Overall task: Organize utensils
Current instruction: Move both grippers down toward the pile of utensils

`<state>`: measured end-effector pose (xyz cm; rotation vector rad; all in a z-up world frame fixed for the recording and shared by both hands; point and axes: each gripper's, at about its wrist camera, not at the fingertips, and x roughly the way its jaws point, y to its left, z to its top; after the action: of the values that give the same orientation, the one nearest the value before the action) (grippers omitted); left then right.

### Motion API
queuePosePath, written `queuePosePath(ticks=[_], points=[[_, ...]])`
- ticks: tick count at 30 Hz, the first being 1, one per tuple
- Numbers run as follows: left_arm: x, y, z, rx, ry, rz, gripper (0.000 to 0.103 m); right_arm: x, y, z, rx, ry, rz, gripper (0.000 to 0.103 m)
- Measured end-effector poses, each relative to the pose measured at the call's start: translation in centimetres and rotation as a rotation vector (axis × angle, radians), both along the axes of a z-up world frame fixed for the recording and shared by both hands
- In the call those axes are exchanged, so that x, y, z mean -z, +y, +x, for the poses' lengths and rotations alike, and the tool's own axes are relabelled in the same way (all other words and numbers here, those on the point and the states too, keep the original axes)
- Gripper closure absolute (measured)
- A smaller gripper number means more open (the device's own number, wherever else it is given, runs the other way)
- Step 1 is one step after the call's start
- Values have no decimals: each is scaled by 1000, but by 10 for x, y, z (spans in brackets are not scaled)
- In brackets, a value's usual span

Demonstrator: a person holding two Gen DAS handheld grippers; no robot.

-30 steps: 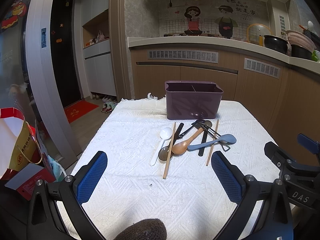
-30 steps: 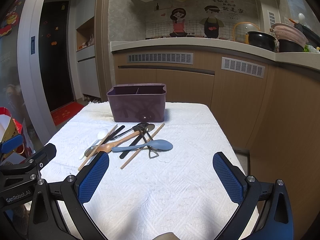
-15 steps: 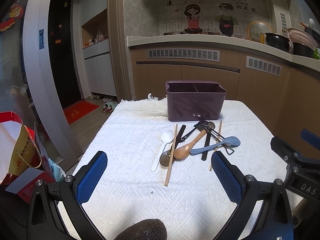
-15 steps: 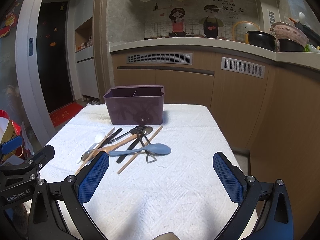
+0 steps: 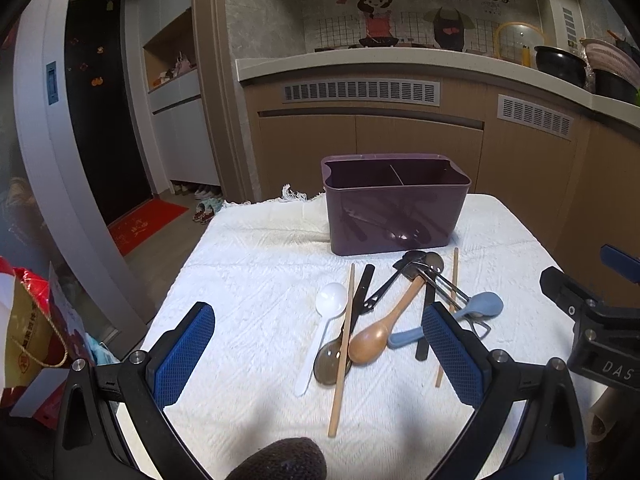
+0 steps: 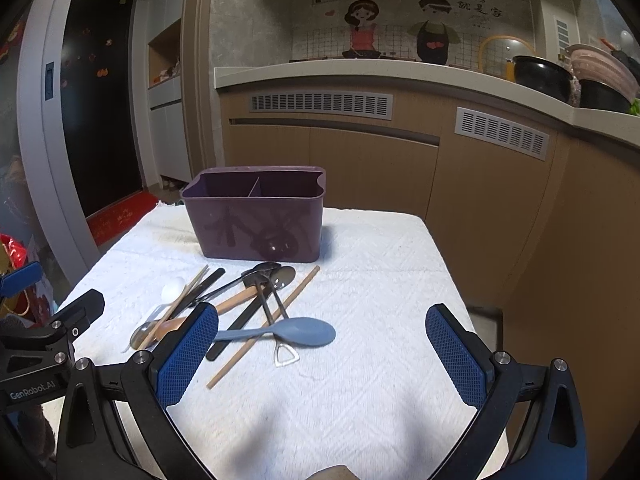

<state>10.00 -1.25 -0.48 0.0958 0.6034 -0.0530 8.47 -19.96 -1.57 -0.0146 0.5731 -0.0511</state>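
While a glossy purple bin (image 5: 396, 204) is standing behind tangled spoons (image 5: 380, 332), I am holding both mesh-padded grippers (image 5: 316, 356) (image 6: 322, 356) wide and empty.

Table (image 5: 248, 280) ahead of my claws, white cloth (image 6: 380, 280) over it; on the cloth: purple caddy (image 5: 394, 216) beyond, utensil heap (image 5: 384, 312) nearer.

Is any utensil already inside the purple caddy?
No: both compartments of the caddy look empty in the right wrist view, and the spoons and chopsticks lie on the cloth before it.
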Motion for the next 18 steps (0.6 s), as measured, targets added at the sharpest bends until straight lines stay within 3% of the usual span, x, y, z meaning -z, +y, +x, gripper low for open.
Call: queuePosePath(ticks=[6,18], points=[[5,-4,33,8,17,12,0,8,2,30,-15,23,-37,0],[30,20,92,53,149,-8,0,27,0,92,-52,112,-54,0]])
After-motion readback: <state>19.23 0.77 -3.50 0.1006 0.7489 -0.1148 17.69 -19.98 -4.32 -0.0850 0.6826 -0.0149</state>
